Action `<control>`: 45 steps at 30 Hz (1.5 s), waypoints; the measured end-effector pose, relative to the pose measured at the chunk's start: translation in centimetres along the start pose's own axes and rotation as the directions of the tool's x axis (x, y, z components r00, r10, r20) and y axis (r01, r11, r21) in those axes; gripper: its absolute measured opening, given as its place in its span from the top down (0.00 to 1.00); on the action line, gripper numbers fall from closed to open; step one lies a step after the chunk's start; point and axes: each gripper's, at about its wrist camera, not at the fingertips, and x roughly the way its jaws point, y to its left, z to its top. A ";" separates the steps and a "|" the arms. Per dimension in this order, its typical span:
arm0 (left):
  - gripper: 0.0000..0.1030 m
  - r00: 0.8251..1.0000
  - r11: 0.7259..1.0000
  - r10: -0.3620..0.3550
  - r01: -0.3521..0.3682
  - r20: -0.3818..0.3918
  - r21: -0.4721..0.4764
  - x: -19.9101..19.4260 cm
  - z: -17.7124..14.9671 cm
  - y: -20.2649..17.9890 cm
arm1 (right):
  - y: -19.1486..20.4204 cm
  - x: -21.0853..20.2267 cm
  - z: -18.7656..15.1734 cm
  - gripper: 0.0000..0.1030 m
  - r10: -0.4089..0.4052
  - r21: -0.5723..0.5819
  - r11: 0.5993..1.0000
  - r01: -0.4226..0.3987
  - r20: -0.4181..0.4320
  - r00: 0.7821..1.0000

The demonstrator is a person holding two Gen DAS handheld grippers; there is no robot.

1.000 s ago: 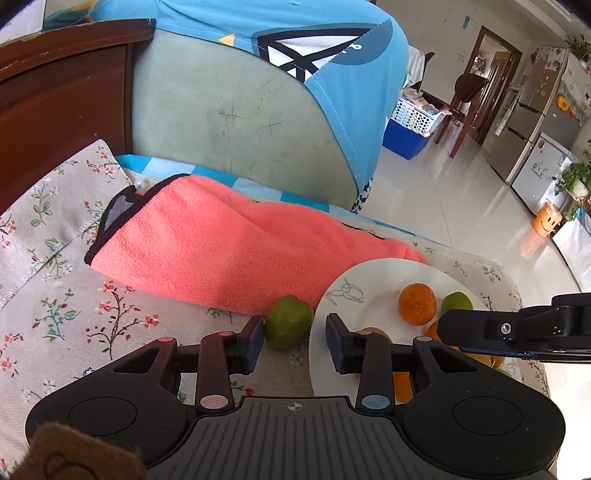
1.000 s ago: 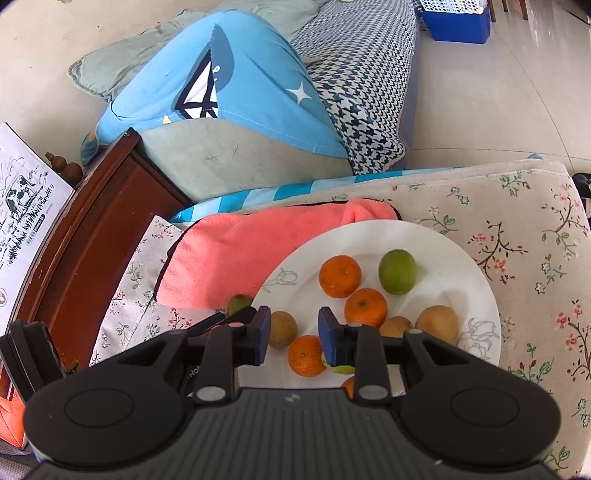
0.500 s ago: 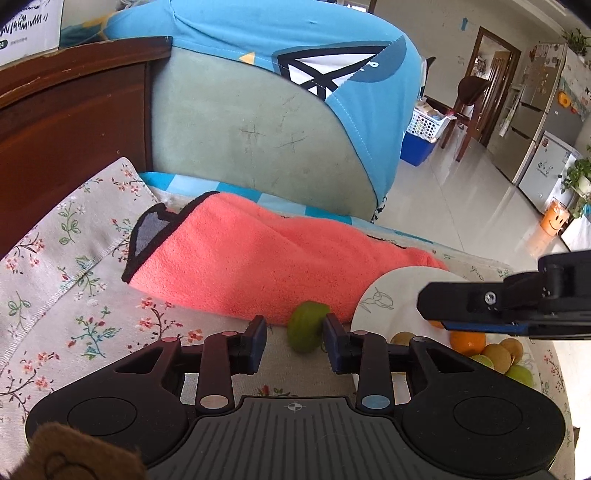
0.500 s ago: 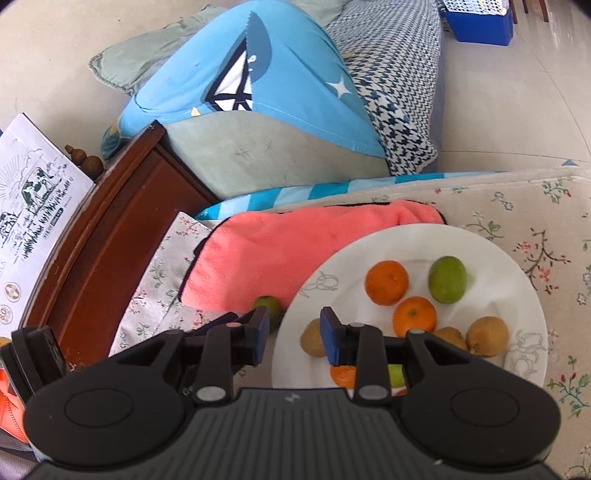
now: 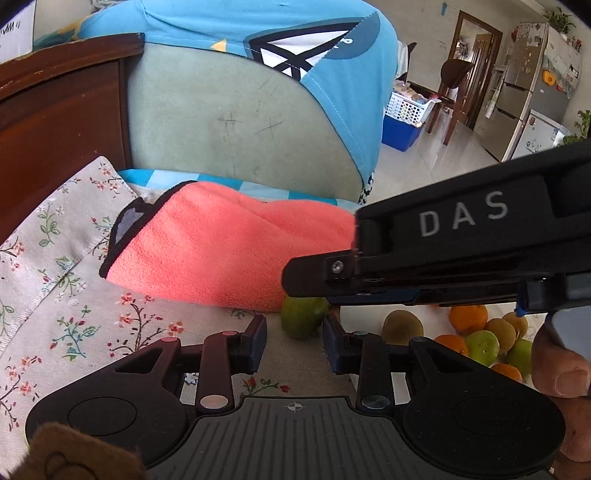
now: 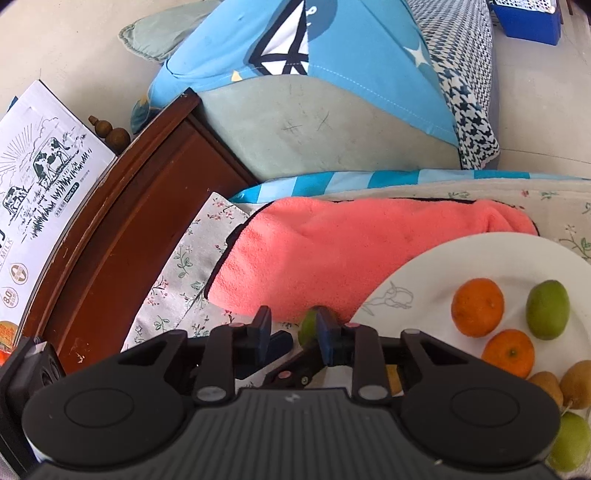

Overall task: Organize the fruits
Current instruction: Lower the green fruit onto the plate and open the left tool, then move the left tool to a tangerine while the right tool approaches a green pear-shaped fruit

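My left gripper (image 5: 294, 334) points down at the flowered cloth (image 5: 70, 295), and its jaws stand a little apart with a green fruit (image 5: 301, 317) just ahead of them. The fruit lies on the cloth against the lower edge of the pink towel (image 5: 221, 251), just left of the white plate (image 6: 413, 273). The pads sit either side of the fruit's near end, but I see a gap on the left side, so they do not press on it.

My right gripper (image 6: 293, 332) comes in across the left one from the right; in the left view its black body (image 5: 461, 243) fills the upper right and hides much of the plate. Its jaws are closing. In the right view the same green fruit (image 6: 307, 326) peeks out right by the inner face of the right finger (image 6: 325, 336), and the space towards the other finger shows the left gripper's tips beneath. I cannot tell whether that finger touches the fruit.

On the plate lie two oranges (image 6: 477, 307), a green fruit (image 6: 547, 315) beside them, brown fruits (image 6: 576, 384) lower down and another green one (image 6: 570, 441) at the near rim. Behind the towel stand a grey-green cushion (image 5: 236, 122) under a blue cover (image 5: 258, 26) and a dark wooden frame (image 5: 59, 122). A milk carton box (image 6: 44, 192) stands at the left of the right view.
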 end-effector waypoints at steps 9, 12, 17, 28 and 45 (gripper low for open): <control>0.70 1.000 0.999 -0.020 0.021 0.024 -0.026 0.7 0.2 0.3 | -0.5 0.5 0.3 0.74 -0.007 0.033 0.999 0.006 0.024 1.000; 0.75 0.999 1.000 -0.010 0.010 0.034 -0.009 0.9 0.2 -0.1 | -0.9 0.7 0.3 0.73 -0.028 0.038 0.999 0.027 0.023 0.999; 0.75 0.999 1.000 -0.022 0.022 0.047 0.008 0.7 -0.2 -0.1 | -1.1 0.9 0.3 0.72 -0.032 0.039 0.999 0.031 0.014 0.999; 0.76 0.998 0.999 -0.024 0.025 0.050 -0.030 -1.4 0.5 -0.3 | -0.2 -0.7 0.4 0.72 0.009 0.021 1.000 -0.009 0.005 1.000; 0.73 0.992 0.994 -0.105 0.105 0.073 0.010 -5.6 1.6 -4.4 | -2.6 -6.3 0.2 0.72 -0.046 0.091 0.995 0.041 0.055 0.997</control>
